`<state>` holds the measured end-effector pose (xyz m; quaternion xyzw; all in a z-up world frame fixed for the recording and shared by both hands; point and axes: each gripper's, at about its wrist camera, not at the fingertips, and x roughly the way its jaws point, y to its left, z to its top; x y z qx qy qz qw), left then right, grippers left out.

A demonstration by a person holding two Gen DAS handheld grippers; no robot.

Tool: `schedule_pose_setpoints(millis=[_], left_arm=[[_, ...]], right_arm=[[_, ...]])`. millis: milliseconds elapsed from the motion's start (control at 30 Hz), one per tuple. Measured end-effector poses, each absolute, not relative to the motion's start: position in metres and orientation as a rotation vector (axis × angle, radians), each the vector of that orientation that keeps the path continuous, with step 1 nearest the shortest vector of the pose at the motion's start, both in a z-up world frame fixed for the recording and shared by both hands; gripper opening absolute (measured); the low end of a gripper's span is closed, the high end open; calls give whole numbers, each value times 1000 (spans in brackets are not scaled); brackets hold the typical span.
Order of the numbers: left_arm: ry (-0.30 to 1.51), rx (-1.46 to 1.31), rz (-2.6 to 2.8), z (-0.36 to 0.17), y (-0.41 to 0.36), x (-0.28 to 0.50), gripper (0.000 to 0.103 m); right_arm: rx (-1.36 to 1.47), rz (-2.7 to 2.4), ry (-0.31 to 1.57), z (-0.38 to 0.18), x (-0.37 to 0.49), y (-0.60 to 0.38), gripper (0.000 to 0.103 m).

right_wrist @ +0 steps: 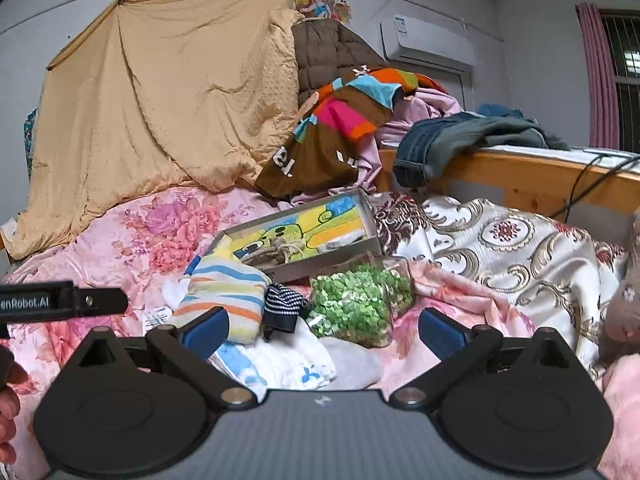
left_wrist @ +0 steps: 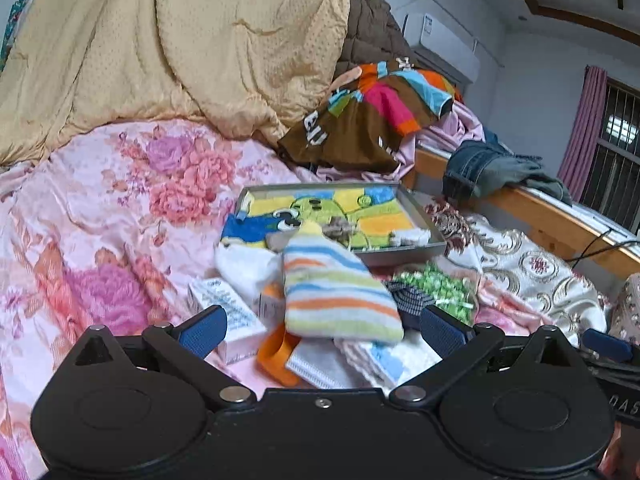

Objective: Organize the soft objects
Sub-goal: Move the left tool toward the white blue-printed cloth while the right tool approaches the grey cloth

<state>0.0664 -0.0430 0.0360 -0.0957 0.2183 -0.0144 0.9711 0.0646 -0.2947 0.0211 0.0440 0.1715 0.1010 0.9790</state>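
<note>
A striped towel (left_wrist: pixel 340 292) in white, orange, green and blue lies on a pile of small cloths on the floral bedspread; it also shows in the right wrist view (right_wrist: pixel 226 296). Behind it a grey tray (left_wrist: pixel 424 244) holds a yellow-green cartoon towel (left_wrist: pixel 352 208). A dark checked cloth (left_wrist: pixel 412 296) and a clear bag of green pieces (right_wrist: pixel 356 304) lie beside the striped towel. My left gripper (left_wrist: pixel 320 330) is open, its blue fingers either side of the towel's near end. My right gripper (right_wrist: pixel 322 330) is open over white cloths (right_wrist: pixel 288 364).
A white box (left_wrist: pixel 228 316) and an orange piece (left_wrist: pixel 276 356) lie at the pile's left. A yellow quilt (left_wrist: pixel 160 48), a colourful brown garment (left_wrist: pixel 372 120) and jeans (left_wrist: pixel 480 168) on a wooden bed rail (left_wrist: pixel 560 216) stand behind. A patterned white cover (right_wrist: pixel 500 248) lies at right.
</note>
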Motion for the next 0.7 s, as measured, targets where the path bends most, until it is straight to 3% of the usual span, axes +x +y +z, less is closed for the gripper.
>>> schedule_pose_setpoints(millis=[700], left_arm=[[572, -187, -34, 6, -35, 68, 102]], right_arm=[[56, 238, 479, 3, 79, -282, 103]])
